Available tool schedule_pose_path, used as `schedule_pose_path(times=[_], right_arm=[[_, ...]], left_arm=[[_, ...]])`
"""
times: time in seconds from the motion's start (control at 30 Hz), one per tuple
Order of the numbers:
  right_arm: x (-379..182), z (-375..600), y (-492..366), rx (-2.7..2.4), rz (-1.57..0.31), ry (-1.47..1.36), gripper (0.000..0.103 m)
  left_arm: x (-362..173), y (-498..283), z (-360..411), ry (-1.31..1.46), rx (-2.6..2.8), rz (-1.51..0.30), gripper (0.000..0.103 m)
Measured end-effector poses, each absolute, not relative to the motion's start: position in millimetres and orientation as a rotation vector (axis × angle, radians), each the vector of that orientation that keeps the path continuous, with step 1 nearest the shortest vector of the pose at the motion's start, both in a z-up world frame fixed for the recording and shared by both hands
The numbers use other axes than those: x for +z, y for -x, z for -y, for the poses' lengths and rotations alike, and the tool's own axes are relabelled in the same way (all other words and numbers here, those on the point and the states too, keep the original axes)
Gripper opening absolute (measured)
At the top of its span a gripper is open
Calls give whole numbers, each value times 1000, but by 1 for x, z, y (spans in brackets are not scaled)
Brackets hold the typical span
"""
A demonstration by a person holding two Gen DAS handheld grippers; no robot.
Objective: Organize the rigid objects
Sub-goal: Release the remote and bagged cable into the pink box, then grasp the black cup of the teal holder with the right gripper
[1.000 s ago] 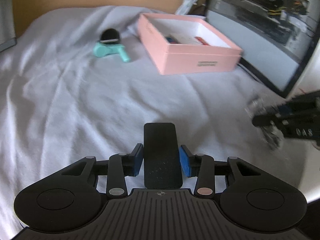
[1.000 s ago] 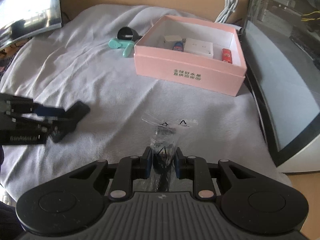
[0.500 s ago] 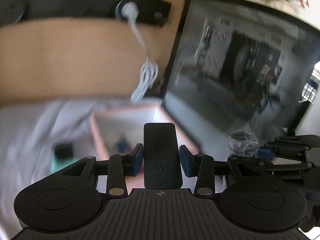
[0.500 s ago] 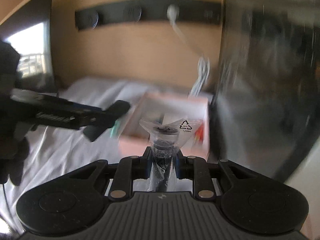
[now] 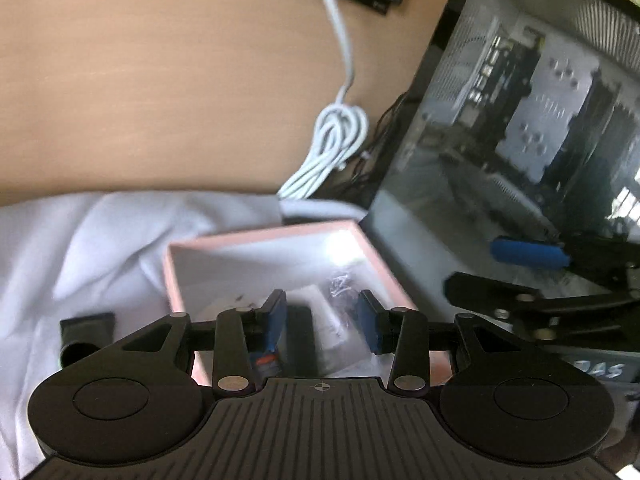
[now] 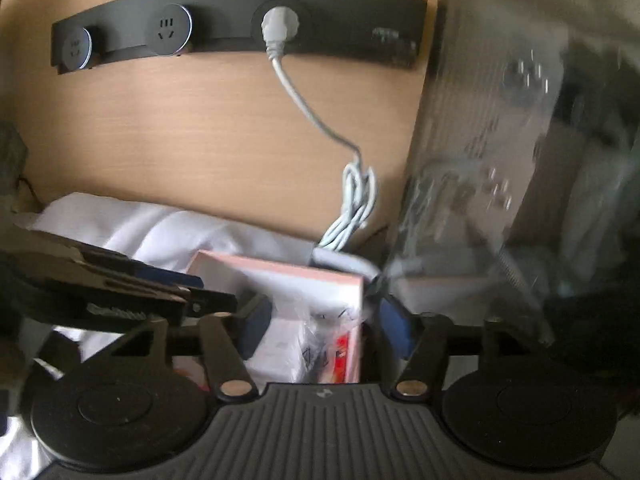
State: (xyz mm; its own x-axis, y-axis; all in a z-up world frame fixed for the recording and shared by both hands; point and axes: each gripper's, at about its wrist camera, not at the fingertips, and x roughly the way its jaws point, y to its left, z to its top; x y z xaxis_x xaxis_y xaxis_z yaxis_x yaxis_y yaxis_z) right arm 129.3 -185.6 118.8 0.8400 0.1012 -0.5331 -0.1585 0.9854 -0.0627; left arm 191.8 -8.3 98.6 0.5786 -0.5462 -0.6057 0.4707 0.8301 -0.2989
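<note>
A pink box [image 5: 276, 234] sits on the white cloth, also in the right wrist view [image 6: 280, 270]. My left gripper [image 5: 322, 322] is open right above the box; a flat black object [image 5: 301, 336] lies in the box below its jaws. My right gripper [image 6: 320, 330] is open above the box's right side; a clear plastic bag [image 6: 320, 344] with a small dark part lies in the box, also in the left wrist view [image 5: 340, 292]. Each gripper shows in the other's view, the right one [image 5: 472, 276] and the left one [image 6: 224, 292].
A teal and black object [image 5: 86, 334] lies on the white cloth [image 5: 80, 240] left of the box. A glass-sided computer case [image 5: 520, 120] stands right of the box. A coiled white cable [image 6: 352, 208] hangs from a socket strip [image 6: 240, 36] on the wooden wall.
Both grippers have come over the pink box and opened. The flat black object and the plastic bag have left their jaws and lie in the box.
</note>
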Motion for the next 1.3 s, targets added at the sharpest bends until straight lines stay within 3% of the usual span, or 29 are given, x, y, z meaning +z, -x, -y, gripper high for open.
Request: schedule_pose_path(times=[0.27,0.47,0.73,1.0,1.03,1.13,1.3], right_arm=[[81,160,-130,210,-637,139,66],[85,100,-163,358,-682,115,66],[56,5,-245,454,-905,-41,66],[14,-55,-282,313,-934,160,66],[11,-54,-279,314,-949,138,65],[4,-51,-269,343,-992,92,48],[2,-43,-224,443,-1009,79,48]], left_arm=[[87,-146,-72,164,-428,-674,43],[65,-92,-161,324,-216,-792,43],[49,-28,-230,431,-94,-840,43],[41,-1,-261,460,-37,-856,43],[41,1,-263,461,-33,-858,43],[37,1,-264,459,-39,-873,43],[26,0,-254,452,-75,-911,43]])
